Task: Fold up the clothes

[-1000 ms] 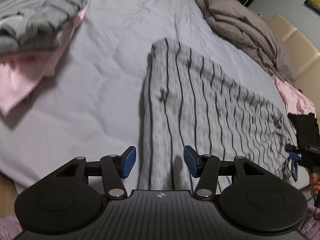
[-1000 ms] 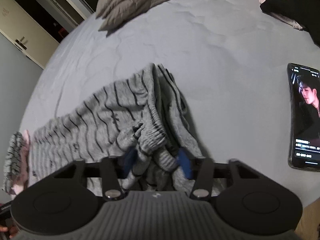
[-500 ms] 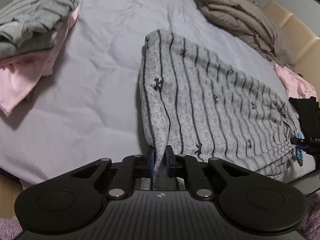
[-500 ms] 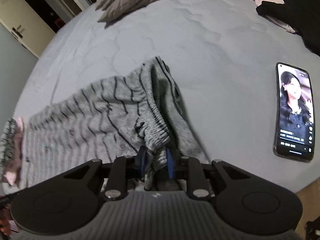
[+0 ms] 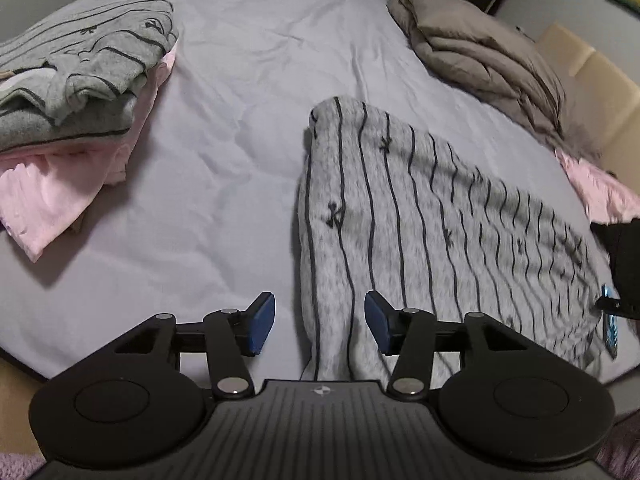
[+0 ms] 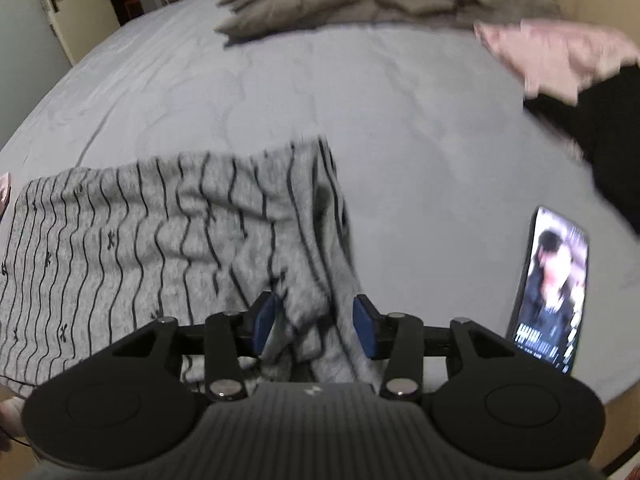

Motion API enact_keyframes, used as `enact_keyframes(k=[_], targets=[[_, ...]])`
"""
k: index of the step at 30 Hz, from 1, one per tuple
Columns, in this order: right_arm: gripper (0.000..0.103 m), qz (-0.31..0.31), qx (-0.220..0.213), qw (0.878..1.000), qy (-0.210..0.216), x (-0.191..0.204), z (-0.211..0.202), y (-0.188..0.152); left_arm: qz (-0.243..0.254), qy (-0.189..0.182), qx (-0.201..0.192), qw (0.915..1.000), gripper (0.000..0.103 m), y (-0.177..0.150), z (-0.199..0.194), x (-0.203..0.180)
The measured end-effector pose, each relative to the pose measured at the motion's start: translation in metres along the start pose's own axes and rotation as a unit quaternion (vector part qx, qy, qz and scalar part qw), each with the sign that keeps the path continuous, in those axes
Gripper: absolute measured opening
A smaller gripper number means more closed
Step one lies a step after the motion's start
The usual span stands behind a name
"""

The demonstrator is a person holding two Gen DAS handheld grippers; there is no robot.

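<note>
A grey garment with thin dark stripes point(image 5: 420, 220) lies flat across the lilac bed sheet point(image 5: 224, 208), folded lengthwise. My left gripper point(image 5: 320, 322) hovers over its near left corner. Its jaws are opening, and the cloth edge lies loose between the blue pads point(image 5: 262, 322) without being pressed. In the right wrist view the garment point(image 6: 140, 248) ends in a bunched waistband. My right gripper point(image 6: 314, 324) is opening around that bunch, and the pads stand apart from it.
A stack of a folded grey striped garment point(image 5: 80, 72) on pink cloth point(image 5: 60, 192) sits at the far left. A brown duvet point(image 5: 480, 56) lies at the back. A lit phone point(image 6: 556, 288), black cloth point(image 6: 608, 128) and pink cloth point(image 6: 552, 48) lie right of the garment.
Half a second ago both grippers were shut on the garment's ends. Both have now opened and let go of the cloth. The right gripper has also rolled and lifted a little.
</note>
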State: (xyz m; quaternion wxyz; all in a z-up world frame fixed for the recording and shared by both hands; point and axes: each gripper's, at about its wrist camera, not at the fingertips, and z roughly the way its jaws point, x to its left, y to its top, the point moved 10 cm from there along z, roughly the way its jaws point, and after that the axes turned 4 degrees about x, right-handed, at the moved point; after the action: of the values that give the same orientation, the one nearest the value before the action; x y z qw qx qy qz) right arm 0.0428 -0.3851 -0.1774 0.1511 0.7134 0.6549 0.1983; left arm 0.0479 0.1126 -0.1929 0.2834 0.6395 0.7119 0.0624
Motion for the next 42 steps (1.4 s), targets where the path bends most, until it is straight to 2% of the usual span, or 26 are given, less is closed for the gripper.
enact_keyframes(k=[4, 8, 11, 14, 16, 21, 30, 34, 36, 38, 42], targets=[[0.050, -0.017, -0.024, 0.999, 0.017, 0.017, -0.007, 0.012, -0.018, -0.010, 0.003, 0.9998, 0.048, 0.008, 0.009, -0.001], [0.050, -0.038, -0.023, 0.997, 0.058, 0.048, -0.006, 0.014, -0.042, -0.017, 0.012, 0.9989, 0.047, 0.014, 0.025, 0.001], [0.050, -0.077, -0.021, 0.994, 0.080, 0.077, -0.003, 0.014, -0.048, -0.017, 0.021, 0.9985, 0.046, 0.016, 0.038, 0.003], [0.050, -0.116, -0.022, 0.989, 0.089, 0.100, 0.002, 0.013, -0.038, -0.015, 0.021, 0.9990, 0.031, 0.017, 0.045, 0.001], [0.050, -0.137, -0.019, 0.986, 0.089, 0.111, 0.007, 0.009, -0.035, -0.020, 0.018, 0.9990, 0.016, 0.019, 0.045, -0.001], [0.050, -0.166, 0.004, 0.983, 0.081, 0.119, 0.020, 0.000, -0.018, -0.030, -0.002, 0.9994, 0.010, 0.024, 0.031, -0.013], [0.050, -0.199, 0.080, 0.973, 0.082, 0.123, 0.042, -0.034, 0.033, -0.102, -0.048, 0.9931, 0.009, 0.048, -0.023, -0.078], [0.051, -0.190, 0.070, 0.976, 0.085, 0.113, 0.033, -0.030, 0.057, -0.133, -0.056, 0.9880, 0.008, 0.060, -0.036, -0.119], [0.055, -0.180, 0.059, 0.978, 0.082, 0.104, 0.024, -0.022, 0.068, -0.147, -0.057, 0.9852, 0.008, 0.066, -0.041, -0.141], [0.058, -0.181, 0.058, 0.979, 0.072, 0.092, 0.018, -0.016, 0.081, -0.158, -0.054, 0.9826, 0.008, 0.071, -0.043, -0.166], [0.058, -0.196, 0.063, 0.978, 0.045, 0.066, 0.011, -0.006, 0.102, -0.179, -0.045, 0.9774, 0.008, 0.078, -0.042, -0.215]])
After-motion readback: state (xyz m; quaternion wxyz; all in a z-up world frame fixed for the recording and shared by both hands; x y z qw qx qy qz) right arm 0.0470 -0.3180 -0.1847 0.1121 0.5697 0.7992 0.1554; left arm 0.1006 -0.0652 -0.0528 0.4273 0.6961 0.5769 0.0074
